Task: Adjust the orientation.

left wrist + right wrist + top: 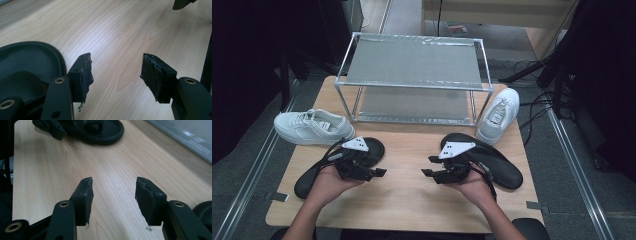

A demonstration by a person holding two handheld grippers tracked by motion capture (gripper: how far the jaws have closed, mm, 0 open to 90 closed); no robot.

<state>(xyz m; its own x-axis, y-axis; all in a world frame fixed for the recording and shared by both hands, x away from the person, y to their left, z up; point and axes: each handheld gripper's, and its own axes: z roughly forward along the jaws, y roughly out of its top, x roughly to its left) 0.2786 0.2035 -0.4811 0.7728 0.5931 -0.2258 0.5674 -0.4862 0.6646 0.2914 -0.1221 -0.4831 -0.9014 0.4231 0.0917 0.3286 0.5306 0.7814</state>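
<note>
Two black sandals lie on the wooden table, one by each hand, and both grippers are empty with their jaws standing wide over bare wood. The left gripper hovers just beside the left black sandal, whose rounded end shows in the left gripper view at the lower left, touching nothing; the left jaw sits right next to its rim. The right gripper points toward the table's middle, with the right black sandal lying behind and beside it, partly under the hand. Judging from this, the work in hand looks like picking up the sandals to place them on the metal shoe rack behind. To do it well, each gripper should turn toward its sandal, straddle the strap or the sole's edge squarely, and close only once the pads sit on both sides. Two white sneakers, the left white sneaker and the right white sneaker, flank the rack and should be left undisturbed.
</note>
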